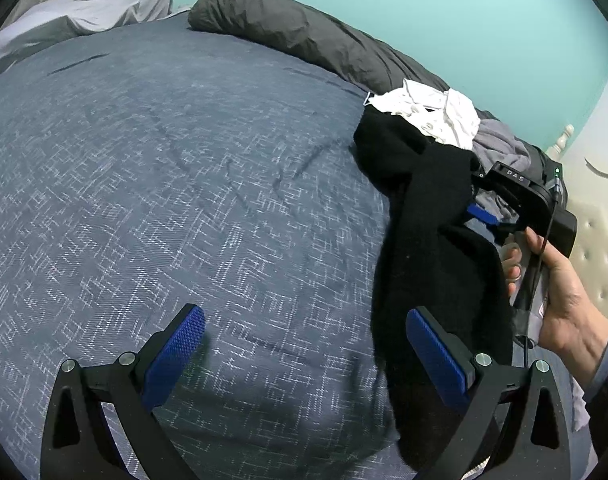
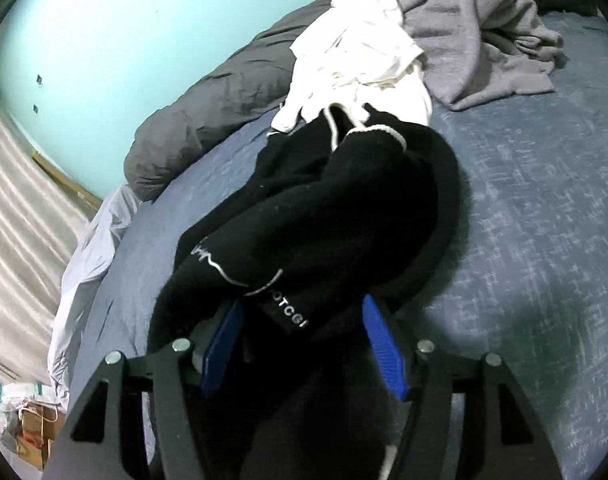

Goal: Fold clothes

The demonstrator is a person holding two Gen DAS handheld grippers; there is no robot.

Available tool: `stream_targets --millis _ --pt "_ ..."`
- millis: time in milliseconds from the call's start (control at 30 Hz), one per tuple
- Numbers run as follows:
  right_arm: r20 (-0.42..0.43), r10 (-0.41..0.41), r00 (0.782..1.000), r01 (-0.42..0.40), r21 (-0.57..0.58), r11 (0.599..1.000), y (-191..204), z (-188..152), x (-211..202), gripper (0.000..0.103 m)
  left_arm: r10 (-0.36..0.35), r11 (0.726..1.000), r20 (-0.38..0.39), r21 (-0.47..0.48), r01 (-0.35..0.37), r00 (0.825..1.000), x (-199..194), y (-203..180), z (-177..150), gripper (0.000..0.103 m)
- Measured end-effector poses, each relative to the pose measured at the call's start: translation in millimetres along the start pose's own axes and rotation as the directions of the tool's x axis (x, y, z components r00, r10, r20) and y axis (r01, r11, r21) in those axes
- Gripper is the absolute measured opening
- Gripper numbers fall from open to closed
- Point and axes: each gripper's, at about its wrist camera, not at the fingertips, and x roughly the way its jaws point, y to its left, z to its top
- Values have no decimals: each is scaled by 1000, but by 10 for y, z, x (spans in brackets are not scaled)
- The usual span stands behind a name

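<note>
A black garment (image 1: 423,220) with white trim and lettering lies bunched on the blue patterned bedspread (image 1: 184,180). In the right wrist view the black garment (image 2: 323,208) fills the space between the blue pads of my right gripper (image 2: 304,352), which is shut on a thick fold of it. From the left wrist view, the right gripper (image 1: 483,216) is held by a hand (image 1: 563,292), with the cloth draped over it. My left gripper (image 1: 307,352) stands open above bare bedspread, its right finger beside the black cloth's edge.
A crumpled white garment (image 2: 359,52) and a grey garment (image 2: 475,28) lie beyond the black one. A dark grey duvet (image 1: 284,28) runs along the turquoise wall. A pale sheet (image 1: 84,12) sits far left. A cream headboard (image 1: 595,248) is at right.
</note>
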Motion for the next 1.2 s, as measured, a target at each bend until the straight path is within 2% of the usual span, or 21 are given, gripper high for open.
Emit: stream_targets --millis 33,67,100,133,167,233,367,533,767,867,933,1033,1100,1133,1200 --pt "4 14 1000 -14 -19 1000 47 8 18 38 1 1000 1 0 -1 1000 0 6 3 103" --pt "5 16 1000 -16 -40 999 107 12 28 27 2 1000 2 0 -2 1000 1 10 5 103" --pt "11 12 1000 -11 -60 998 164 16 18 21 1 1000 2 0 -1 1000 2 12 8 103" --pt "23 9 1000 -7 -83 997 224 25 -22 9 1 1000 2 0 -1 1000 4 13 11 103" --pt "36 7 999 -4 -105 994 286 35 -65 7 1 1000 1 1 -1 1000 4 13 12 103" --pt "70 23 997 -13 -142 990 407 84 -186 6 -1 1000 1 4 1 1000 -4 9 11 103" --pt "151 71 986 -37 -213 976 666 334 -637 5 -3 1000 7 8 3 1000 -35 -2 10 103" --pt "213 110 971 -47 -281 959 1013 683 -1247 5 -2 1000 13 5 2 1000 -73 -14 -3 103" --pt "189 150 970 -51 -447 893 1649 879 -1737 5 -4 1000 17 12 3 1000 -86 -71 9 103" --pt "75 75 994 -31 -472 881 1766 788 -1388 5 -1 1000 15 16 1 1000 -79 -77 10 103" --pt "3 15 1000 -12 -478 878 1789 696 -1100 5 -1 1000 17 10 1 1000 -79 -55 24 103" --pt "7 3 1000 0 -447 895 1556 629 -1057 9 0 1000 19 -1 0 1000 -75 -13 50 103" --pt "12 -2 1000 7 -425 905 1394 586 -1039 20 0 1000 16 -3 0 1000 -66 2 60 103" --pt "15 -5 1000 11 -413 910 1312 565 -1030 29 -1 1000 15 -4 1 1000 -65 5 64 103" --pt "21 -11 1000 18 -391 920 1149 522 -1012 32 -3 1000 17 -6 3 1000 -65 2 67 103"
